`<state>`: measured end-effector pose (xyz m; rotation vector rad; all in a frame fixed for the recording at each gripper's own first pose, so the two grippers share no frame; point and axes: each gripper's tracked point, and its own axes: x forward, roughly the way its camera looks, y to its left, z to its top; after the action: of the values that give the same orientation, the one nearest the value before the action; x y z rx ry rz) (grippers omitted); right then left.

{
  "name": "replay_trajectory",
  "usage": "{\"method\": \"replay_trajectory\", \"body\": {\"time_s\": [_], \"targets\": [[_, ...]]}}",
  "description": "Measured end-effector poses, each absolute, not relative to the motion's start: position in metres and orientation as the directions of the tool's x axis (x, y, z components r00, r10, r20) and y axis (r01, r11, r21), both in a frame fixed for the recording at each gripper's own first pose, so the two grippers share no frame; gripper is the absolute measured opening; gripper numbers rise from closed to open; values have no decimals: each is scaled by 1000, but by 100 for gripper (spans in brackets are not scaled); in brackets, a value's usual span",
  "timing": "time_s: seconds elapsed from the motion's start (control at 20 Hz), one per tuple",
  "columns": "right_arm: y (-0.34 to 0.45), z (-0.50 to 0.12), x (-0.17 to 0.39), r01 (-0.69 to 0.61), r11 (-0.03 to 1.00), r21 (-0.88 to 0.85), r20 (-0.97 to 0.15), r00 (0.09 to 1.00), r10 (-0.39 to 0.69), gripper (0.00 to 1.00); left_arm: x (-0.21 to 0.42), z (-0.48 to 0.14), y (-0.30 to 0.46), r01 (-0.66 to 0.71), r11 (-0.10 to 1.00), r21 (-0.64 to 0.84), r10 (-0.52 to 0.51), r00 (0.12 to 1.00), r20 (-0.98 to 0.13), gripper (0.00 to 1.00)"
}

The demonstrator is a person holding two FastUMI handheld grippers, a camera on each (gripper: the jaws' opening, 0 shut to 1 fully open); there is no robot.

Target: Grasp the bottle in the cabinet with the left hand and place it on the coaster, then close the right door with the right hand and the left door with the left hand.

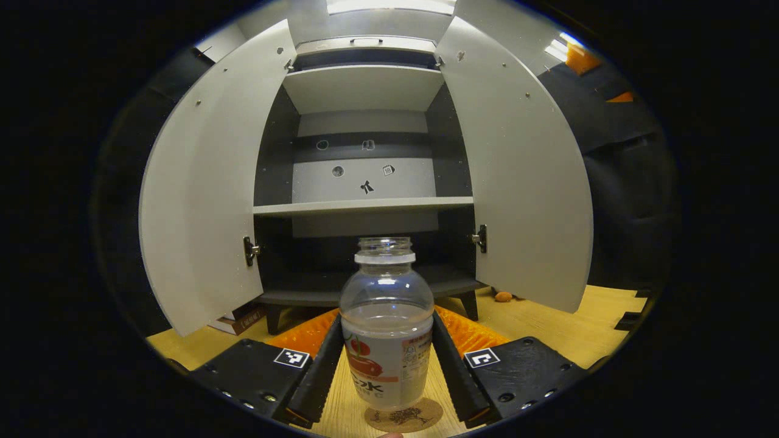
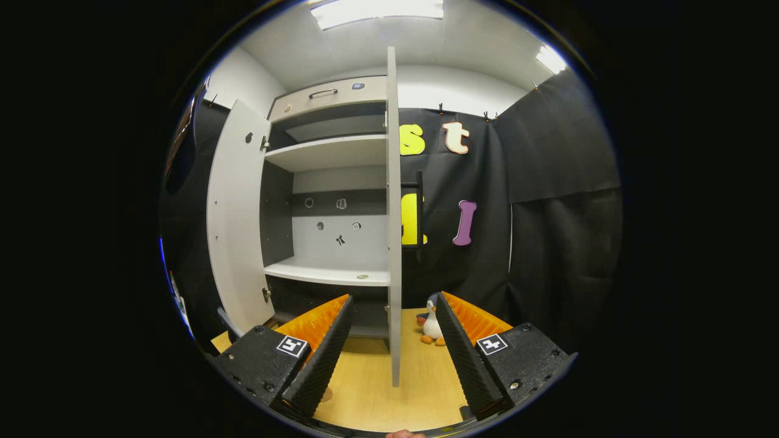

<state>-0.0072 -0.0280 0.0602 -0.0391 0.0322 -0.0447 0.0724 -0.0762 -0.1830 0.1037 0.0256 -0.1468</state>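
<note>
The bottle (image 1: 386, 322) stands on the coaster (image 1: 404, 417), near on the table (image 1: 535, 319), with the open cabinet (image 1: 364, 158) beyond.

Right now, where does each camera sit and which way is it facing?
Left gripper view: rides the left hand-held gripper, facing straight into the open cabinet; its fingers flank the bottle on the coaster.
Right gripper view: rides the right hand-held gripper, facing the right door edge-on; its open fingers show, with a toy penguin beyond.
Shared: cabinet, both doors, wooden table.
</note>
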Motion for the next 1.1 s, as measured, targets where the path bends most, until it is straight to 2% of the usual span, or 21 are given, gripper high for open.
{"method": "replay_trajectory", "body": {"time_s": [0.15, 0.2, 0.3, 0.55, 0.75, 0.8, 0.85, 0.95, 1.1], "targets": [[-28, 49, -9, 50, 997, -52, -84, 995, -54, 83, 72, -200, -76, 120, 988, 95, -118, 993, -26, 77], [-29, 48, -10, 56, 997, -59, -96, 993, -62, 83, 71, -205, -78, 121, 988, 93, -119, 993, -27, 81], [-29, 45, -10, 63, 996, -65, -112, 991, -70, 84, 68, -213, -80, 126, 989, 81, -124, 992, -32, 77], [-26, 38, -9, 62, 995, -80, -138, 988, -73, 83, 63, -232, -83, 133, 990, 37, -131, 990, -55, 77], [-24, 34, -5, 54, 995, -85, -150, 987, -66, 83, 60, -229, -79, 118, 993, 23, -117, 993, -24, 77], [-24, 33, -4, 51, 995, -80, -152, 986, -63, 83, 59, -229, -79, 114, 993, 19, -114, 993, -24, 82], [-23, 33, -4, 48, 996, -76, -154, 986, -59, 83, 57, -231, -79, 116, 993, 17, -115, 993, -32, 78], [-24, 31, -4, 51, 996, -68, -158, 986, -61, 83, 55, -230, -80, 119, 993, 13, -118, 992, -33, 79], [-23, 30, -3, 42, 997, -68, -166, 985, -53, 83, 53, -223, -76, 115, 993, 16, -115, 993, -16, 90]]}}
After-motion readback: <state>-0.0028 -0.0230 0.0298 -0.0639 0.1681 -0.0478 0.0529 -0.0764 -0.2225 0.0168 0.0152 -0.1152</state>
